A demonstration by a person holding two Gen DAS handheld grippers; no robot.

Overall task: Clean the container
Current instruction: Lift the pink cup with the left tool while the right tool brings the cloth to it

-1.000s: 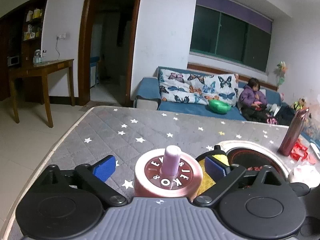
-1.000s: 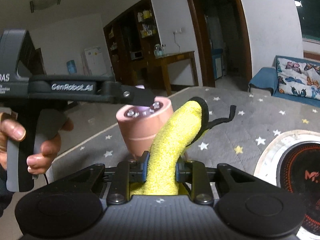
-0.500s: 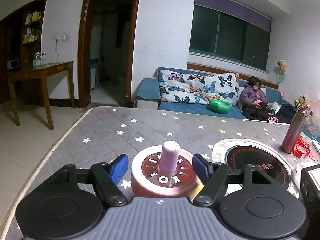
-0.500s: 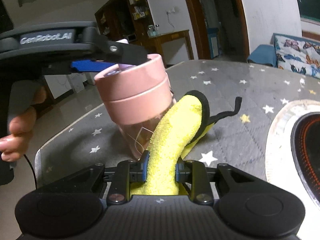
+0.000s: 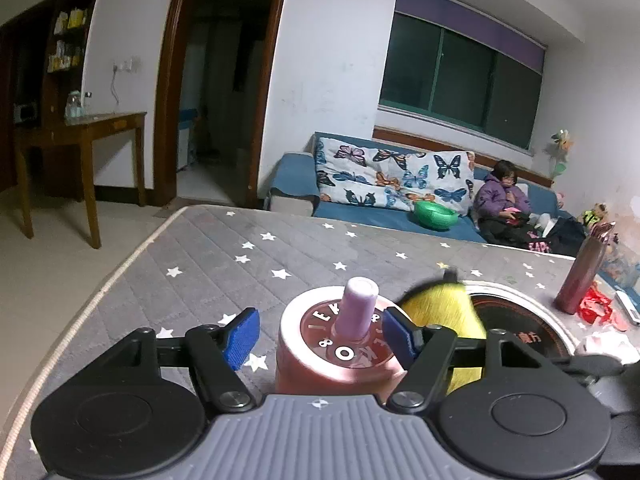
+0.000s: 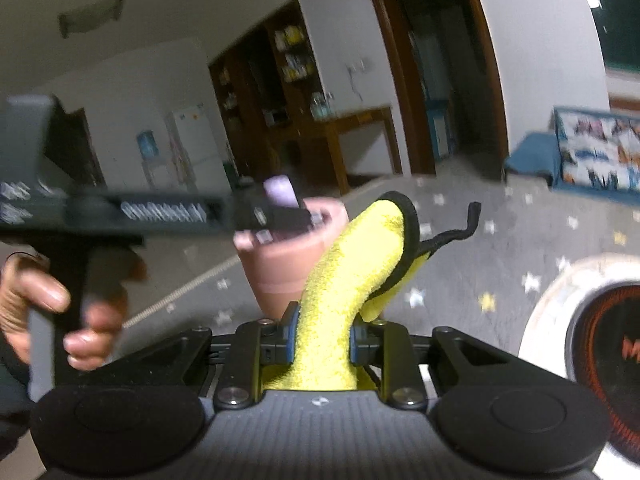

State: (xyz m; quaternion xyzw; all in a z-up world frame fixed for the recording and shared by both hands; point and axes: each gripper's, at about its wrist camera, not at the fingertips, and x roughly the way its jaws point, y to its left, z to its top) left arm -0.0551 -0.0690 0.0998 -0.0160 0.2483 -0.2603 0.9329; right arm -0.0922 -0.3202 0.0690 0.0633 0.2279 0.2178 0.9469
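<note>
Black linkage arms with silver screws, blue-padded jaws, ribbed grey housing, bare-skinned hand (image 6: 44, 312) on the handle.

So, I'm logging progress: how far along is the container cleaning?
Done: the right gripper has the yellow cloth clamped. In hand: the cloth is beside the pink container, which the left gripper brackets, jaws open. Left: the lid is on, so the inside looks unwiped.

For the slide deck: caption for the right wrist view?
Right gripper clamps a yellow cloth against the pink container.
</note>
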